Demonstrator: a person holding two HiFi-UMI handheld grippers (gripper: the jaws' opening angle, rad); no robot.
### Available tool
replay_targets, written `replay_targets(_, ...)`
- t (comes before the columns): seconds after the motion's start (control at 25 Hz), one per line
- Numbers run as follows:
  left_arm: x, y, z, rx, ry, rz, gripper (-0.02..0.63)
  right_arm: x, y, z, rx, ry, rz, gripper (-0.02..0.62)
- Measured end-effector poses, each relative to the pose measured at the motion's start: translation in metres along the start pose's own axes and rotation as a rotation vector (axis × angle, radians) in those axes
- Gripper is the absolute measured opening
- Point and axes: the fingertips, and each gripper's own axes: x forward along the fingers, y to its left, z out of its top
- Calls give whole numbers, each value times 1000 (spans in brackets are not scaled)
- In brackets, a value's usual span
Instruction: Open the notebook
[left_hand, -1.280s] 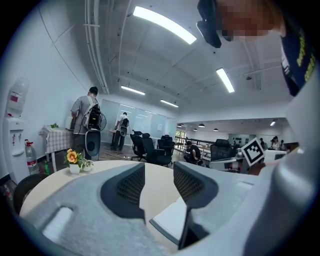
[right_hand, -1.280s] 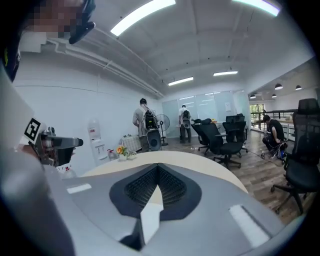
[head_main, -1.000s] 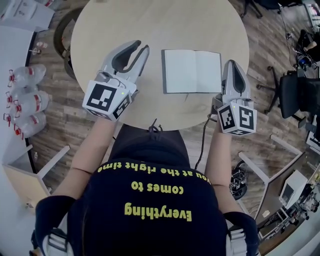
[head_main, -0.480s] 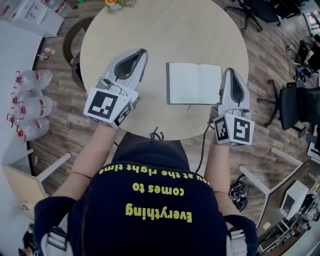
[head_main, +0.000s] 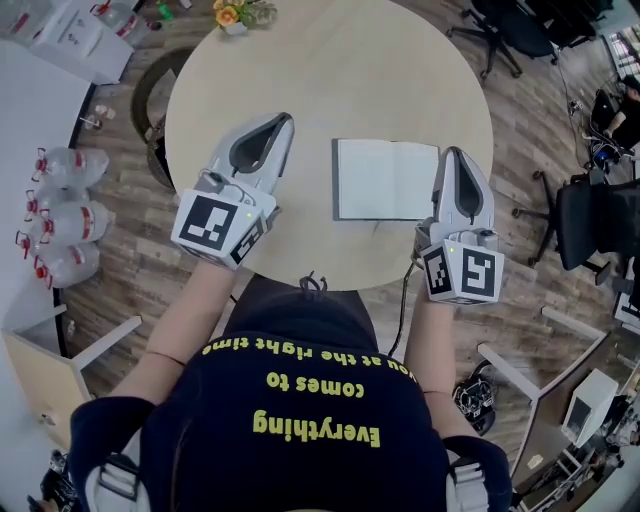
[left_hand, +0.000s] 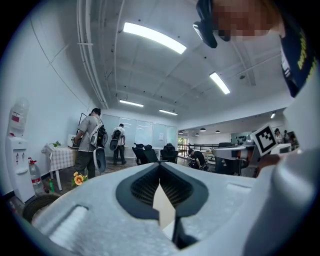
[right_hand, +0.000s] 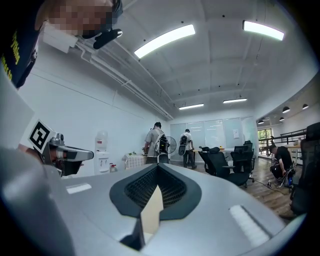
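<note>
White notebook (head_main: 385, 180) lies open on round wood tabletop (head_main: 330, 70).
L tongs (head_main: 284, 119) & R tongs (head_main: 456, 152) both closed, empty, flanking it; R by its right edge.

an office, with swivel chairs (right_hand: 235, 167) and a water dispenser (right_hand: 101, 150).

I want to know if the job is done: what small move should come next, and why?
Probably just draw both grippers back off the table. The notebook already lies open and flat on the table, and the left gripper and right gripper flank it, both shut on nothing, so no further page work seems needed.
</note>
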Motion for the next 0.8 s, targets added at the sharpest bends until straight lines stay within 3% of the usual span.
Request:
replay_targets(0.36, -1, -6, 0, 3, -3, -2, 3, -1, 0, 2, 58, 52, 19, 12)
replay_targets(0.8, 3, -5, -4, -3, -2, 1, 3, 1, 5, 1, 45, 58, 31, 12)
